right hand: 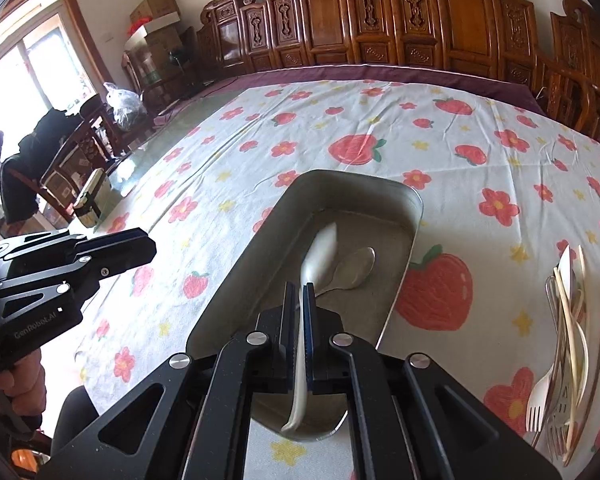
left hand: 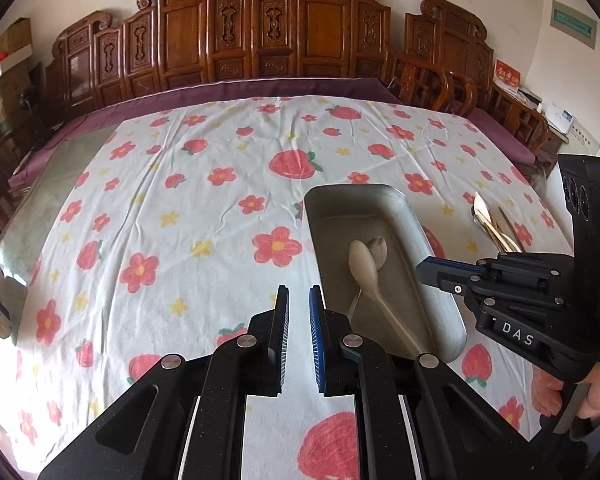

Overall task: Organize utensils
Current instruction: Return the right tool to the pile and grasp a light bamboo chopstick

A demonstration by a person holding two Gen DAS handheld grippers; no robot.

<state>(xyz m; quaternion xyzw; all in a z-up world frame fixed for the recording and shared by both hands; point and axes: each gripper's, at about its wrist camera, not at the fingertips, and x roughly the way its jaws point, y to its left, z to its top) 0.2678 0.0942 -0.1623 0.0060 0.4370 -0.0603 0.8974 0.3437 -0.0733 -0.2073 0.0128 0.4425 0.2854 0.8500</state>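
Observation:
A metal tray (left hand: 310, 220) (right hand: 240, 260) sits on the strawberry tablecloth. In it a white plastic spoon (left hand: 362, 262) (right hand: 320, 256) lies across a metal spoon (left hand: 380, 244) (right hand: 356, 268), its handle end against the tray's near rim. My left gripper (left hand: 299, 296) (right hand: 150, 246) hovers over the cloth just left of the tray, pads a narrow gap apart with nothing between them. My right gripper (right hand: 299, 286) (left hand: 422, 268) hangs above the tray with its jaws shut. The white spoon's handle shows through the slit below them. From the side nothing sticks out of its tips.
A loose pile of forks, spoons and chopsticks (right hand: 568, 320) (left hand: 492, 228) lies on the cloth right of the tray. Carved wooden chairs (left hand: 260, 32) line the table's far edge. A hand (left hand: 596, 392) grips the right tool. Bare glass tabletop (left hand: 52, 200) shows at the left.

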